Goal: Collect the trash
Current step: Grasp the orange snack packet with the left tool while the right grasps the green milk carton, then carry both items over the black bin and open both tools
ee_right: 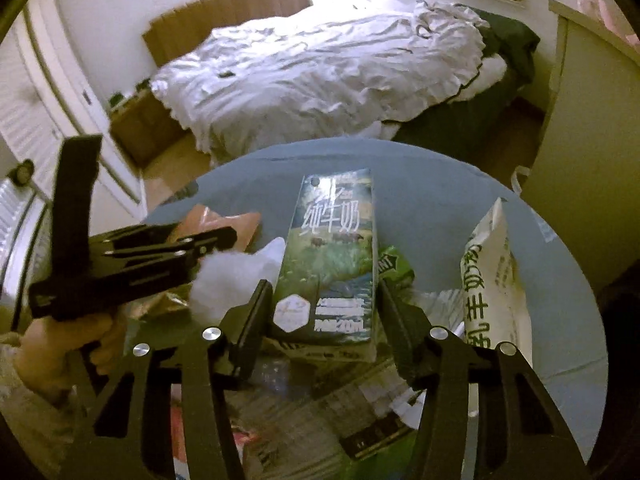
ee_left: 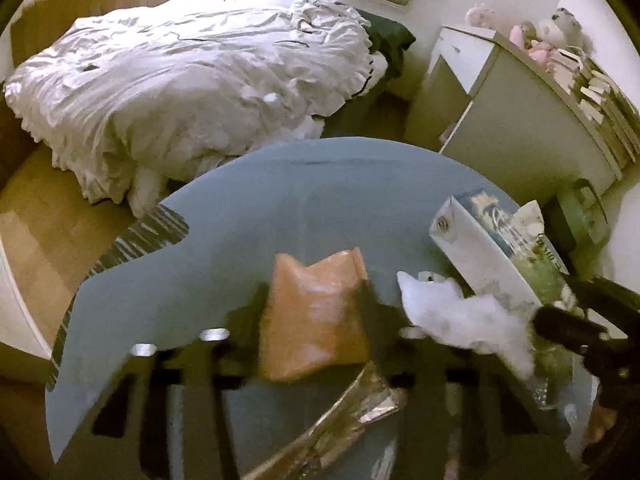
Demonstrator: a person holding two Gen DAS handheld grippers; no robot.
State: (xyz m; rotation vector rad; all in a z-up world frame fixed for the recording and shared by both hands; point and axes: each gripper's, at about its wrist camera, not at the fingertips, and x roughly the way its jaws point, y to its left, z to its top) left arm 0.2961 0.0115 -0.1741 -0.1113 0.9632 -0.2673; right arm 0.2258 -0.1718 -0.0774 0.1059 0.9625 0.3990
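A blue round table (ee_left: 304, 200) holds trash. My left gripper (ee_left: 316, 296) is shut on an orange packet (ee_left: 316, 312) and holds it over the table; it shows from the side in the right wrist view (ee_right: 224, 236). My right gripper (ee_right: 324, 292) is shut on a tall milk carton (ee_right: 332, 264), which also shows at the right of the left wrist view (ee_left: 492, 256). A white crumpled tissue (ee_left: 456, 316) lies between the grippers. A shiny foil wrapper (ee_left: 352, 416) lies near the table's front. A white printed bag (ee_right: 492, 280) stands right of the carton.
A bed with a rumpled white duvet (ee_left: 192, 80) stands behind the table. A white cabinet (ee_left: 516, 120) with books and plush toys is at the right. A green wrapper (ee_right: 396, 268) and several more wrappers (ee_right: 360, 412) lie under the carton. A white wardrobe (ee_right: 48, 112) is at the left.
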